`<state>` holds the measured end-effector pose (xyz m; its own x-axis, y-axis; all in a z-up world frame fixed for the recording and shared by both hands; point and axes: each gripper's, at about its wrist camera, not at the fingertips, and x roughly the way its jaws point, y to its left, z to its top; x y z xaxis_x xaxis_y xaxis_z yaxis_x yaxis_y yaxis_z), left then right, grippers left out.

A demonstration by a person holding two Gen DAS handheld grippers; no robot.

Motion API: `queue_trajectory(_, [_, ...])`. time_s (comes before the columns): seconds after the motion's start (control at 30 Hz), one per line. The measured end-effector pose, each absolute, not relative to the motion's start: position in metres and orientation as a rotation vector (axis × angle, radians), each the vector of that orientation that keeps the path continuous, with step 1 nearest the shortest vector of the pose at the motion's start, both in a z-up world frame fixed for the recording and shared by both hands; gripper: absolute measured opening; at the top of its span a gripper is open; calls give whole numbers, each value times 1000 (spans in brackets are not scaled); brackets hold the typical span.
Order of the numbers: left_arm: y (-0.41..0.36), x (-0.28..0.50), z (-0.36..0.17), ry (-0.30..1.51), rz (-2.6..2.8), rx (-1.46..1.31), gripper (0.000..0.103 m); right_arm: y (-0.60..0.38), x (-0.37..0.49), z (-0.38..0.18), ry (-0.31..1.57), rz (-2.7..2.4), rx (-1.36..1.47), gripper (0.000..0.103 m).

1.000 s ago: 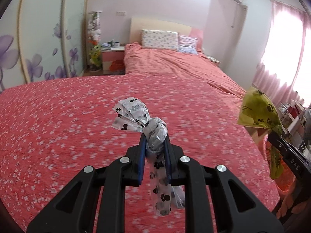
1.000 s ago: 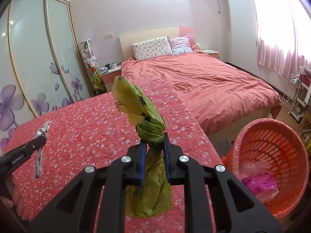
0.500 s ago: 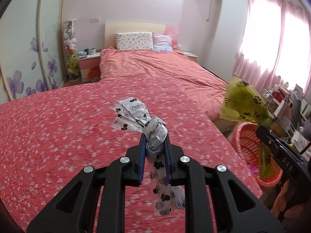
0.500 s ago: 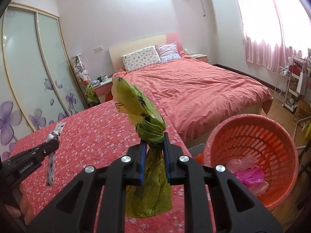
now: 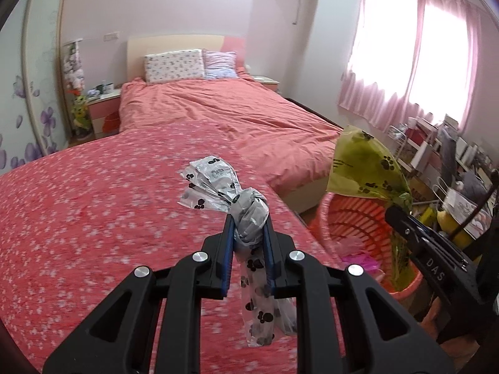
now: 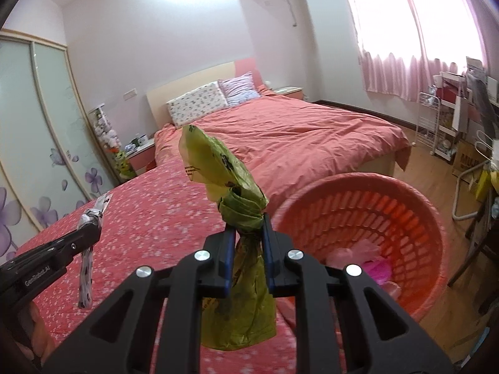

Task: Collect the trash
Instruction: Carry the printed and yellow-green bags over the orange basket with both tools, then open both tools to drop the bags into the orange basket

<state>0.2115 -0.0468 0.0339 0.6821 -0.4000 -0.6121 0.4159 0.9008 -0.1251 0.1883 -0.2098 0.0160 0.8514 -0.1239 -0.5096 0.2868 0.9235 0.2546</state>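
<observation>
Nearest to you, your left gripper (image 5: pixel 248 233) is clenched on the knot of a grey bag (image 5: pixel 249 218) printed with black paws; its tail hangs below the jaws and its ruffled top sticks up beyond them. The bag is off the table, over the red flowered cloth (image 5: pixel 93 218). Your right gripper (image 6: pixel 248 233) is clamped the same way on the knot of a green bag (image 6: pixel 237 215), which hangs free in the jaws.

So both pickups look done, and what is left is the drop. The orange basket (image 6: pixel 414 196) stands on the floor just past the table's right edge, with something pink (image 6: pixel 374 268) already lying at its bottom. From the left camera your green bag appears in front of the basket's mouth, though I cannot tell whether it is truly above the opening. The grey bag is farther from the basket, above the cloth.

Judging by this, you are past halfway: two bags in hand, neither yet in the basket. Beyond lie the bed (image 6: pixel 296 131) and wardrobe (image 6: pixel 37 131); I see no other trash there.
</observation>
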Motion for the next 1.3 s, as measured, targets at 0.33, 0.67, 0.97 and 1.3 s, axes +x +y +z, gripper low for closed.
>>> queue_trajectory(0.33, [-106,205,25,701,-567,28,18,-262,165,0,505,-299,394,17])
queue_trajectory(0.67, [-156,196,19,714,-680,21,18,-302,148,-10,494,-365,437,17])
queue_trajectory(0.97, [-188,192,12,731,-744,38,18,-323,143,-16,486,-391,467,17])
queue_trajectory(1.3, [-200,198,6,752,-760,48,18,-342,147,-19,483,-392,488,21])
